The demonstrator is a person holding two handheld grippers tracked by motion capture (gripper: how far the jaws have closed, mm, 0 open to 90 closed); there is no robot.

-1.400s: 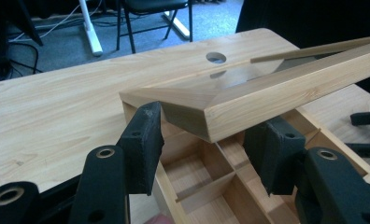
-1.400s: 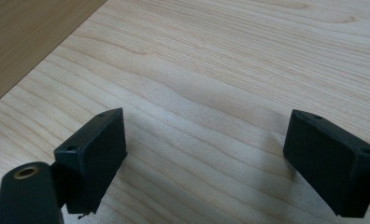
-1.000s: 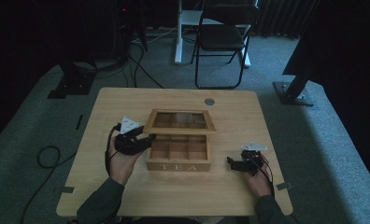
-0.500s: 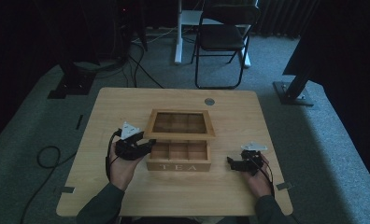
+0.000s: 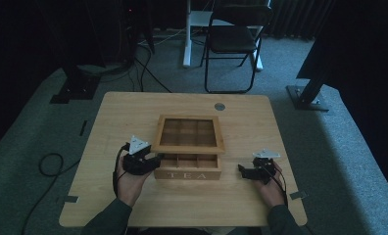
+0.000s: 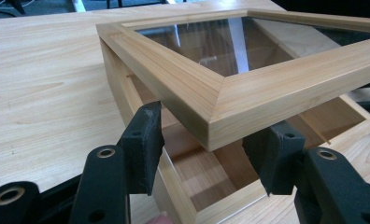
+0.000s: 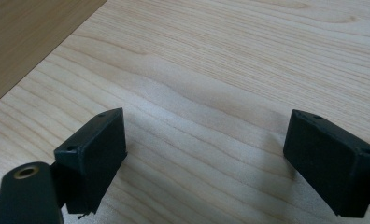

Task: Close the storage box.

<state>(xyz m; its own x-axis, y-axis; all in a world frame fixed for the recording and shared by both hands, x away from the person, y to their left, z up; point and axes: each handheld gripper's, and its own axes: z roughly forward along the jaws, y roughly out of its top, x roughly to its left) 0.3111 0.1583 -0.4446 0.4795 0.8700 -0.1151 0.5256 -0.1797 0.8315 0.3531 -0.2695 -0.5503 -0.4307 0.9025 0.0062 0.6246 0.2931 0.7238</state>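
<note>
High view, counter: the wooden counter (image 5: 133, 112) carries a wooden tea box (image 5: 187, 167) near its centre, lettered TEA on the front wall.
High view, lid: the glass-paned lid (image 5: 188, 134) stands raised at the box's 12 o'clock side, hinged open and tilted.
High view, contents: the box's compartments look bare; dividers show, nothing inside that I can make out.
High view, left gripper (image 5: 153, 160): at the box's 9 o'clock corner, touching the lid's near corner.
High view, right gripper (image 5: 242, 170): on the counter at the box's 3 o'clock, apart from it.
High view, disc: a small grey disc (image 5: 220, 106) lies at the counter's 12 o'clock edge.
Left gripper view, jaws: the left gripper (image 6: 206, 154) has its jaws on either side of the lid (image 6: 230, 88) corner, with a sliver of gap at each pad; whether they pinch it I cannot tell.
Left gripper view, box: the open compartment (image 6: 211, 172) beneath shows bare wood.
Right gripper view, jaws: the right gripper (image 7: 204, 154) has its jaws wide apart over bare counter (image 7: 248, 60), nothing between them.
</note>
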